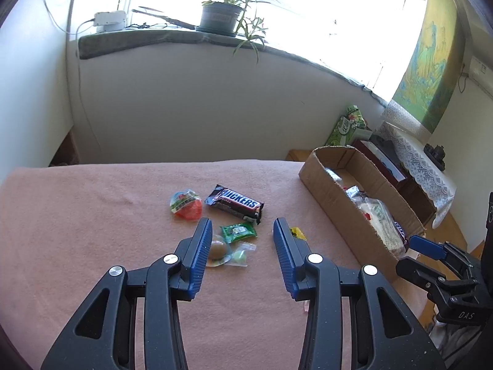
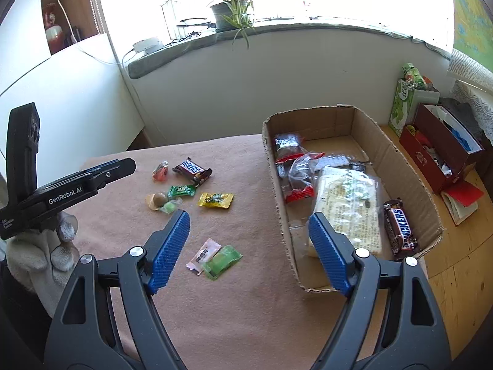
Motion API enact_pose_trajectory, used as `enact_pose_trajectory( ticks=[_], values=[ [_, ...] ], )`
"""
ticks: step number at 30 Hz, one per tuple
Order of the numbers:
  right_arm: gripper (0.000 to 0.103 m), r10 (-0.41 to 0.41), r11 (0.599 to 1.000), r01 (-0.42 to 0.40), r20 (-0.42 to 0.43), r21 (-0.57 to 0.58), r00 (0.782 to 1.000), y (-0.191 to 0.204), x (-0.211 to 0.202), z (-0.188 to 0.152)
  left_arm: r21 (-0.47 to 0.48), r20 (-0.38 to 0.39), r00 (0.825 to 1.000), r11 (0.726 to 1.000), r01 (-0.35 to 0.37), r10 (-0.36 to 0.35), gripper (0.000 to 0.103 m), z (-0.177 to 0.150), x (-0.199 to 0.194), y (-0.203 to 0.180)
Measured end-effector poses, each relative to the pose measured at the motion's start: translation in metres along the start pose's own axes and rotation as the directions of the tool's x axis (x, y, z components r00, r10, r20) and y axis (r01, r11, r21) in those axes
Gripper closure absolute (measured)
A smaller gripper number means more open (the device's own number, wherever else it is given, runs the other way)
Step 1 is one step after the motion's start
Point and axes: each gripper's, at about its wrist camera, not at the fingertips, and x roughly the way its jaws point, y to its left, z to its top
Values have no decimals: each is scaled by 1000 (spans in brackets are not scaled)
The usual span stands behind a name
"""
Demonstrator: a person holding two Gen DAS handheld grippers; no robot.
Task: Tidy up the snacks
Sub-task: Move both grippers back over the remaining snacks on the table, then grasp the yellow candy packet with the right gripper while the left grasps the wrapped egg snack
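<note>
Loose snacks lie on the pink cloth: a Snickers bar [image 1: 235, 204] [image 2: 192, 170], a red jelly cup [image 1: 186, 205] [image 2: 160, 171], a green candy [image 1: 238, 232] [image 2: 181, 191], a yellow candy [image 2: 215, 200], and a pink and a green packet [image 2: 215, 259]. My left gripper [image 1: 243, 226] is open and empty above the green candy. My right gripper [image 2: 248, 219] is open and empty, between the loose packets and the cardboard box [image 2: 400, 160] [image 1: 320, 182], which holds several snacks and another Snickers [image 2: 400, 227].
The cloth-covered table [image 1: 92, 215] ends at a white wall under a windowsill with a potted plant [image 1: 220, 15]. A red box [image 2: 443, 151] and a green carton [image 2: 406, 98] stand right of the cardboard box. The left gripper shows in the right wrist view [image 2: 61, 197].
</note>
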Motion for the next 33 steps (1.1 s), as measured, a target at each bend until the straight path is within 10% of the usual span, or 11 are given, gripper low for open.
enact_pose_trajectory(
  ticks=[22, 33],
  values=[
    [42, 94, 994, -101, -159, -31, 983, 58, 81, -16, -57, -98, 995, 998, 8, -14, 63, -24, 31, 44],
    [43, -25, 999, 30, -185, 25, 982, 52, 131, 11, -7, -134, 991, 1000, 17, -17, 63, -22, 55, 38]
  ],
)
